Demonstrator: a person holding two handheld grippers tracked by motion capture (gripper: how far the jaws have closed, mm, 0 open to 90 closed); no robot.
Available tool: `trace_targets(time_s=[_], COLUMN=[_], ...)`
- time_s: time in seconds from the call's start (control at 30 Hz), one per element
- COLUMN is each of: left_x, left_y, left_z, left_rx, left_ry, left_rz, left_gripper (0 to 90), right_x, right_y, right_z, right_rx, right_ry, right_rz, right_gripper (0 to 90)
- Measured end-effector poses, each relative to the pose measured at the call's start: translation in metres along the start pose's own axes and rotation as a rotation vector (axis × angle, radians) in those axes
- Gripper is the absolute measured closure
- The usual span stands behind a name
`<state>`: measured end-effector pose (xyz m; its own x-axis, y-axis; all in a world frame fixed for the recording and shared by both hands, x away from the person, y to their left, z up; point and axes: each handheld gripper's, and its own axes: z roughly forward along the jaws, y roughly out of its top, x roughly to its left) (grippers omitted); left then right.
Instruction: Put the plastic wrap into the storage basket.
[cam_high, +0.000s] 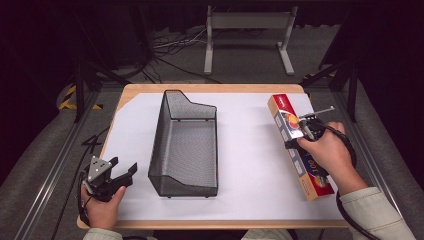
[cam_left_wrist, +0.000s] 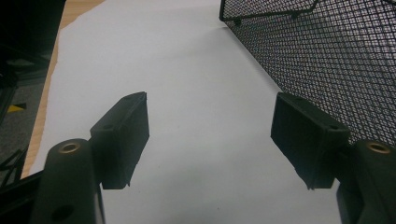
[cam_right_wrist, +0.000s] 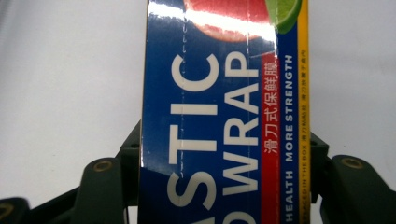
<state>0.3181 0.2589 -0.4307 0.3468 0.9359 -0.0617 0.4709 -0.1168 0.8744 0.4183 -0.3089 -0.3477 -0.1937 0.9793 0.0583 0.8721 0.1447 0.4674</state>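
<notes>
At the left near corner of the tabletop (cam_high: 145, 89), which is covered with a white sheet (cam_high: 245, 165), the left gripper (cam_high: 121, 176) rests in the person's left hand (cam_high: 102, 210) with its jaws spread wide and nothing between them. In the left gripper view the two black pads (cam_left_wrist: 127, 135) stand well apart over the bare white sheet, and the mesh wall of the basket (cam_left_wrist: 327, 60) rises just beside the right one. This black wire mesh basket (cam_high: 185, 145) stands upright in the middle of the tabletop, a little left of center, with its long side running away from the person – it is empty inside. Further to the right, near the right edge of the sheet, the long box of plastic wrap (cam_high: 292, 142) lies flat, with its length going from the far side toward the near right corner. The right gripper (cam_high: 296, 140), held by the right hand (cam_high: 327, 152), is over the middle part of the box, and the right gripper view shows its jaws clenched on both long sides of the plastic wrap box (cam_right_wrist: 219, 116) – the blue face with the white letters is between them. The box is well apart from the basket.
</notes>
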Motion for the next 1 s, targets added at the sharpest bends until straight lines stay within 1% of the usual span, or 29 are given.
trace_targets(time_s=[0.3, 0.5, 0.67, 0.87, 0.9, 1.0], left_x=[0.0, 0.0, 0.0, 0.0, 0.0, 0.0], left_y=[0.0, 0.0, 0.0, 0.0, 0.0, -0.001], left_z=[0.0, 0.0, -0.001, 0.0, -0.001, -0.001], left_rx=[0.0, -0.001, -0.003, -0.001, 0.0, -0.004], left_ry=[0.0, 0.0, 0.0, 0.001, 0.0, 0.002], left_rz=[0.002, 0.002, 0.002, 0.005, 0.005, 0.003], left_gripper=[28.4, 28.4, 28.4, 28.4, 28.4, 28.4], right_x=[0.006, 0.013, 0.023, 0.041, 0.041, 0.052], right_y=[0.007, 0.013, 0.016, 0.021, 0.021, 0.024], right_z=[-0.018, -0.029, -0.033, -0.036, -0.036, -0.038], right_rx=[-0.021, -0.044, -0.056, -0.068, -0.068, -0.071], right_ry=[0.007, 0.014, 0.027, 0.053, 0.053, 0.07], right_rz=[-0.001, -0.011, -0.041, -0.076, -0.076, -0.095], right_gripper=[40.5, 40.5, 40.5, 40.5, 40.5, 40.5])
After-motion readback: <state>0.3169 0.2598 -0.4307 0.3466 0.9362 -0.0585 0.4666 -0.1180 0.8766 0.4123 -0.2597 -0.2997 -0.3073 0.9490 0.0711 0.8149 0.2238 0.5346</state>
